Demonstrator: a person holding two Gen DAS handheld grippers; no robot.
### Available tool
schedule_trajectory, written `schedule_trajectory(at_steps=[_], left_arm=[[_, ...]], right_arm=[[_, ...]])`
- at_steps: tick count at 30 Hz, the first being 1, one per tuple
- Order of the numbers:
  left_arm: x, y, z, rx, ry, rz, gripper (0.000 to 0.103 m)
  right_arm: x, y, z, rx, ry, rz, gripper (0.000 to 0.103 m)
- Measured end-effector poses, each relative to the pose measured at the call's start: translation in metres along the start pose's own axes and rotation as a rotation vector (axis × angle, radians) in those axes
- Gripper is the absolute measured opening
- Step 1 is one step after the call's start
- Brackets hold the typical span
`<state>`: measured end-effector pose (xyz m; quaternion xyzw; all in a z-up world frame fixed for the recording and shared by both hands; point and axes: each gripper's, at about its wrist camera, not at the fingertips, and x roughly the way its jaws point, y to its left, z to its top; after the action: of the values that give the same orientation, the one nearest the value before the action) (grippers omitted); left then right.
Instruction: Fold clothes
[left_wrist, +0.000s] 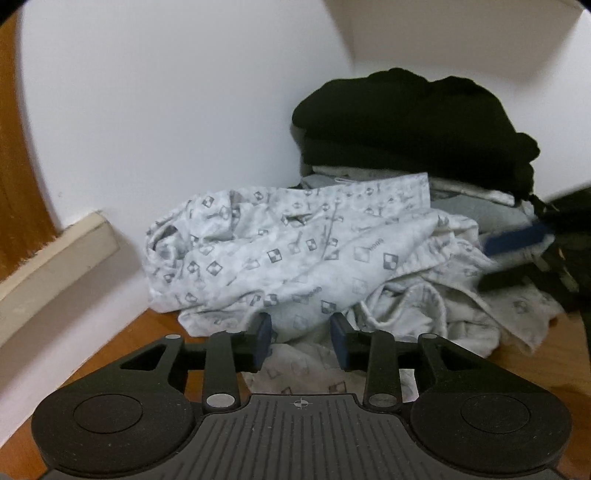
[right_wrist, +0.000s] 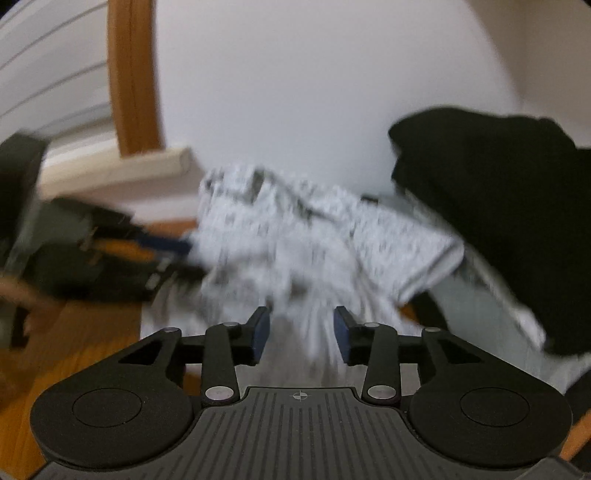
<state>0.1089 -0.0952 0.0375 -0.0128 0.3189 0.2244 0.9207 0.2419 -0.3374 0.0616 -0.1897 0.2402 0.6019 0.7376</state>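
Note:
A crumpled white garment with a grey square print (left_wrist: 295, 254) lies on the wooden floor against a white wall. My left gripper (left_wrist: 301, 341) is open, its blue pads just short of the garment's near edge. At the right edge of the left wrist view the right gripper (left_wrist: 517, 240) shows blurred, over the garment's right side. In the right wrist view the same garment (right_wrist: 306, 243) is motion-blurred, and my right gripper (right_wrist: 301, 338) is open over its near folds. The left gripper (right_wrist: 122, 254) appears at the left there, blurred.
A stack of folded clothes with black garments on top (left_wrist: 413, 125) stands behind the printed garment, in the corner; it shows as a black mass (right_wrist: 498, 206) at right in the right wrist view. A cream baseboard (left_wrist: 55, 266) and a wooden door frame (right_wrist: 133, 74) lie to the left.

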Motion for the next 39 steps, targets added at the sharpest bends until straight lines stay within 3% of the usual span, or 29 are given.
schedule_trajectory(at_steps=[3, 6, 9, 12, 17, 23, 30, 34, 39], left_arm=[[0.006, 0.006, 0.003, -0.024, 0.005, -0.001, 0.007], [-0.003, 0.016, 0.005, -0.055, 0.002, -0.029, 0.002], [-0.034, 0.024, 0.009, -0.051, -0.032, -0.019, 0.002], [-0.067, 0.032, 0.012, -0.047, -0.066, -0.01, 0.002], [-0.14, 0.048, 0.015, -0.054, -0.138, 0.016, 0.002], [-0.236, 0.065, 0.011, -0.065, -0.231, 0.094, 0.002], [-0.355, 0.115, -0.016, -0.154, -0.338, 0.22, 0.0], [-0.374, 0.143, -0.045, -0.197, -0.3, 0.301, 0.0], [-0.357, 0.176, -0.087, -0.294, -0.213, 0.317, 0.001]], right_arm=[[0.003, 0.0, -0.016, 0.006, 0.044, -0.022, 0.044], [0.008, -0.004, -0.022, 0.047, 0.072, -0.027, 0.042], [0.006, -0.007, -0.017, 0.044, 0.08, -0.029, 0.003], [-0.005, -0.014, -0.003, 0.07, 0.03, -0.045, 0.002], [-0.042, -0.006, 0.031, 0.086, -0.13, -0.017, 0.002], [-0.084, 0.046, 0.082, -0.02, -0.306, 0.048, 0.002], [-0.122, 0.125, 0.148, -0.134, -0.484, 0.173, 0.002], [-0.11, 0.181, 0.161, -0.205, -0.496, 0.243, 0.002], [-0.071, 0.229, 0.154, -0.255, -0.436, 0.277, 0.002]])
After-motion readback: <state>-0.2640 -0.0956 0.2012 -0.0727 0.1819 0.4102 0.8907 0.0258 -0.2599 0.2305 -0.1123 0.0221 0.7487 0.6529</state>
